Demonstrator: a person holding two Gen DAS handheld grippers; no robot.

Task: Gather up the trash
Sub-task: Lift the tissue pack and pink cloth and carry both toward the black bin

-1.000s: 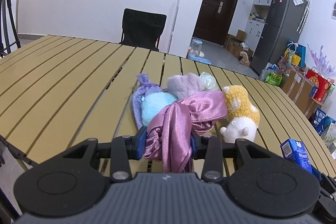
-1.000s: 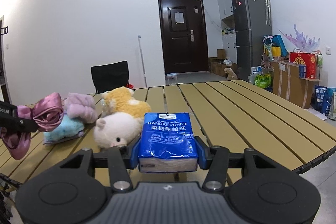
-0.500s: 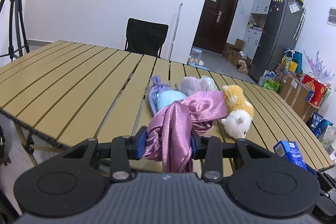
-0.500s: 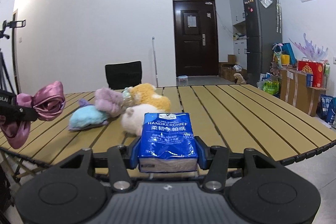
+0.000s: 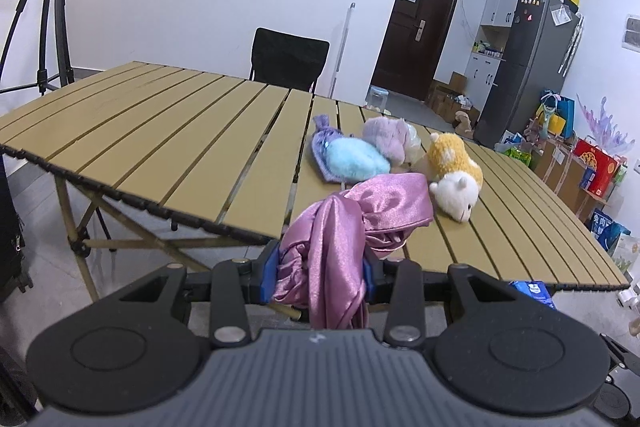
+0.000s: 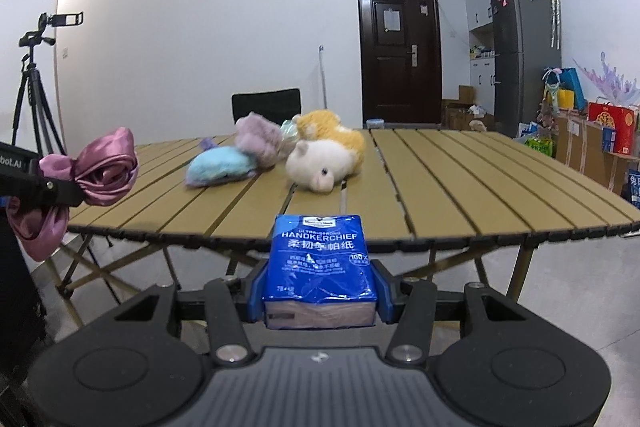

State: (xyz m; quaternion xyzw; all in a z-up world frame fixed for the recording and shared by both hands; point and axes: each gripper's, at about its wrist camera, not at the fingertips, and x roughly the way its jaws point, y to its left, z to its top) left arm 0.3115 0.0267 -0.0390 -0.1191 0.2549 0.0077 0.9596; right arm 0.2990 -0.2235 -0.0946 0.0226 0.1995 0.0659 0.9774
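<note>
**Left wrist view: both your grippers are loaded, off the table's near edge**

Left wrist view shows the slatted wooden table (image 5: 160, 131) filling the middle of the room, its near edge just ahead of your tools. On it lies a cluster of plush toys: a yellow-and-white plush (image 5: 454, 173), a blue plush (image 5: 352, 159) and a lilac plush (image 5: 386, 139), close together, possibly touching; the blur makes that hard to judge.

Your left gripper (image 5: 320, 277) is clamped narrow on a pink satin cloth (image 5: 360, 215), which bunches between the blue pads and spills forward over the table edge.

Your right gripper (image 6: 318, 293) pinches a blue handkerchief tissue pack (image 6: 320, 267) squarely between its pads, label facing the camera, held off the table in front of its edge.
</note>
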